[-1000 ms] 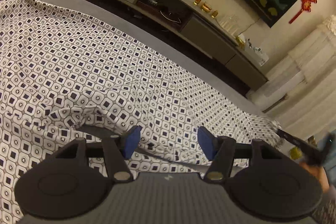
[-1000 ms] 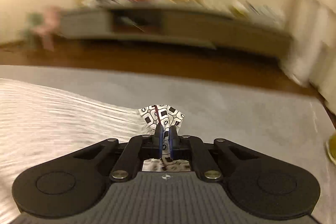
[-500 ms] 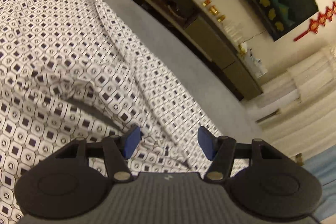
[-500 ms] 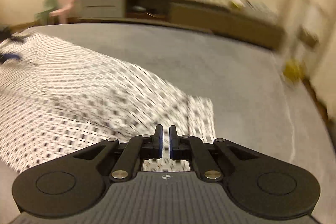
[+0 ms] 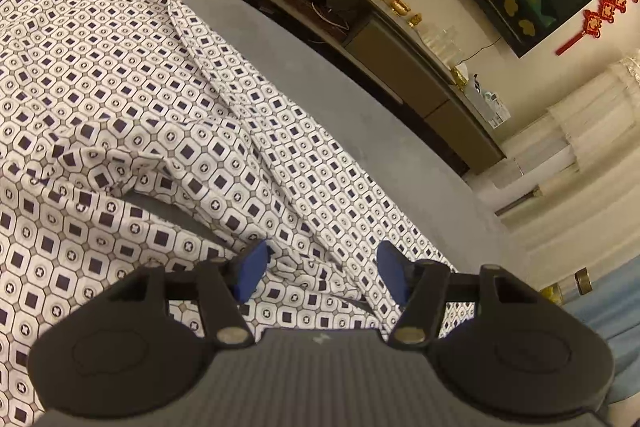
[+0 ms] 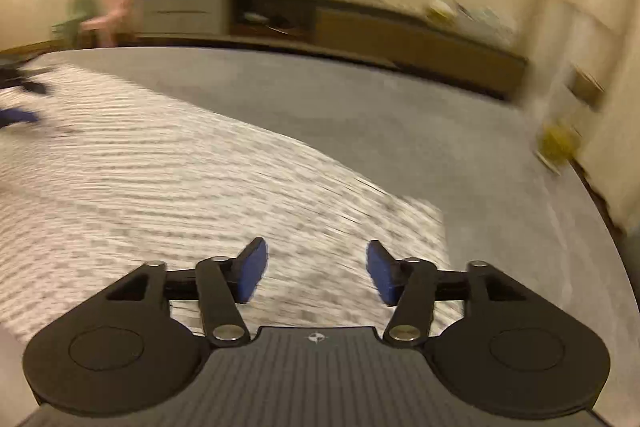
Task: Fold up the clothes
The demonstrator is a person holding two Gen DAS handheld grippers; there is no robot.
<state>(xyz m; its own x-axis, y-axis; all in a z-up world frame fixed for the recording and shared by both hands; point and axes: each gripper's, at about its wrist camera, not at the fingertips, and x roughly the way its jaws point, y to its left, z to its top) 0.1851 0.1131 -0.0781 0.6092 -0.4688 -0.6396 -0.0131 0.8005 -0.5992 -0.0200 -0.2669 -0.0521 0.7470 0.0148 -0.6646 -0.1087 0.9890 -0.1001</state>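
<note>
Both sets of jaws are spread with nothing between them — the right gripper [image 6: 316, 269] opening over a blurred, probably flat edge of the patterned shirt [image 5: 132, 99], the left gripper [image 5: 320, 275] above its rumpled folds on the grey bed [image 5: 360, 131] — light, limp cloth best pinched at a hem or corner.

A home living room: long sideboard [image 5: 360, 39], curtains [image 5: 580, 163], red knot ornament [image 5: 596, 13]

Left gripper [image 5: 320, 273] tilted downward, jaws apart, blue pads [image 5: 250, 273] clear of each other, nothing pinched between them. Right gripper [image 6: 316, 273] also angled down, jaws opening, pads [image 6: 252, 273] wide apart, nothing gripped. Right view motion-blurred.
</note>
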